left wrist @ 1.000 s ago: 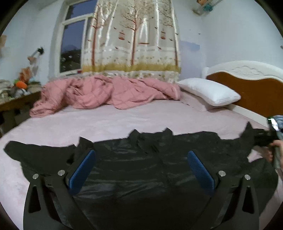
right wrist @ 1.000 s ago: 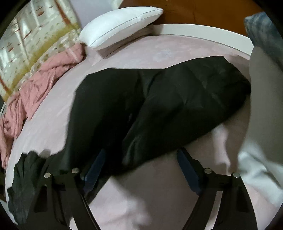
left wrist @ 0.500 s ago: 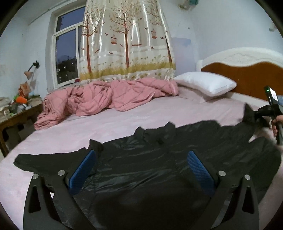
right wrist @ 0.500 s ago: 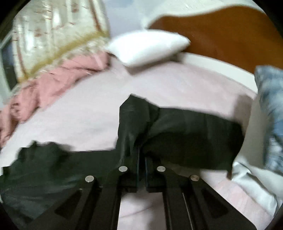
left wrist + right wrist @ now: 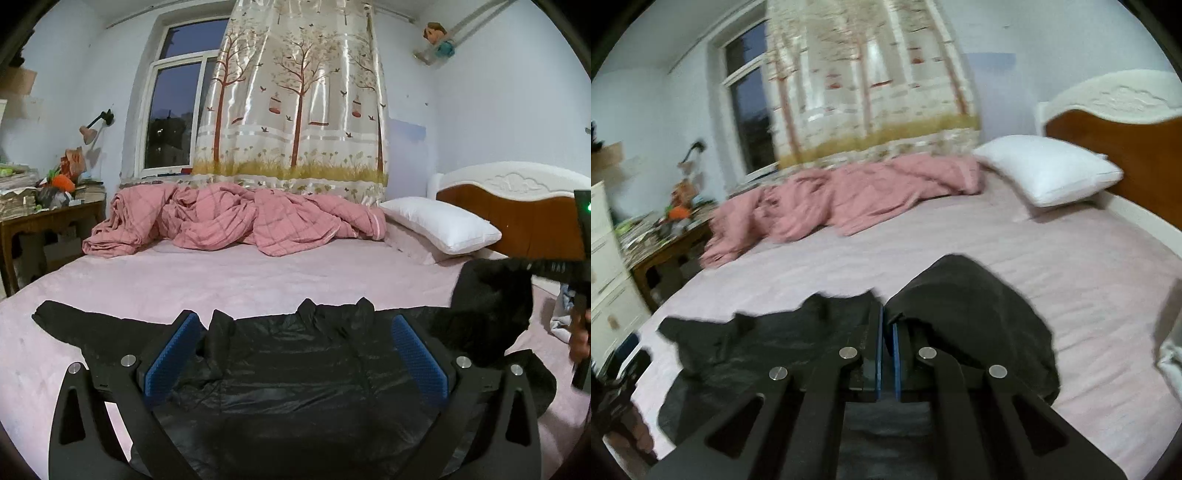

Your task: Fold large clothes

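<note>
Jaws of right gripper (image 5: 887, 332) clamp jacket sleeve (image 5: 975, 306).

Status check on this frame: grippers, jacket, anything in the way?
Right gripper shut on black jacket sleeve, lifted. Left gripper open above jacket body. Pink quilt bunched far side, clear.

Black glossy jacket (image 5: 306, 373) spread flat on pink bed — one sleeve lifted.

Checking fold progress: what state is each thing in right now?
black jacket: spread flat on the bed, one sleeve lifted
sleeve: raised, pinched in the right gripper
right gripper: shut on the sleeve
left gripper: open, above the jacket
pink quilt: crumpled
curtain: half drawn
pillow: lying flat
</note>
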A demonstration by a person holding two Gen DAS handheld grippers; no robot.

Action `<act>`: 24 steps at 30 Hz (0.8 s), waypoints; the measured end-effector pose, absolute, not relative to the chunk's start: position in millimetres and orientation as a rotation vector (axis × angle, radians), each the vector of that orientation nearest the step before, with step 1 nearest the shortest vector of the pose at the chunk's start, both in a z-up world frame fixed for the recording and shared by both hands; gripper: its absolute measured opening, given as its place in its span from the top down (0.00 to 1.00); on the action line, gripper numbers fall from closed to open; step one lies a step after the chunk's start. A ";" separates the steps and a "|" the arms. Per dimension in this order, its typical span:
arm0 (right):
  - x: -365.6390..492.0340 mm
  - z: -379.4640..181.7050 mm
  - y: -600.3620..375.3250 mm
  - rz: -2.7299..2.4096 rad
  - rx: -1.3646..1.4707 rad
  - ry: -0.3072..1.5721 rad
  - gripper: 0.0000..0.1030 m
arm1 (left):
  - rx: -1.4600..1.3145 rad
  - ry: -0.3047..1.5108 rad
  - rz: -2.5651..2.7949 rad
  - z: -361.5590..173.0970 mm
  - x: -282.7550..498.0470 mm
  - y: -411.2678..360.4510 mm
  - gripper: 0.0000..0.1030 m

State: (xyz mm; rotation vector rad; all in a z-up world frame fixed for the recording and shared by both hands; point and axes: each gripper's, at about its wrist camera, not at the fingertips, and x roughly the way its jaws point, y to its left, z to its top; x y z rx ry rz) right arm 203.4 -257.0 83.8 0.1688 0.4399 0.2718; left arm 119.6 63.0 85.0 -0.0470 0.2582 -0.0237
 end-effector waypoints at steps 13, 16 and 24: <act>200.4 21.2 -203.0 0.340 0.100 0.613 0.37 | -0.076 0.356 -0.043 61.7 131.8 70.9 0.00; 189.2 33.1 -220.9 0.323 0.154 0.560 0.20 | -0.086 0.369 -0.049 58.1 133.7 70.0 0.00; 188.7 54.0 -281.2 0.135 0.264 0.466 0.16 | -0.055 0.364 -0.036 54.5 125.2 66.4 0.00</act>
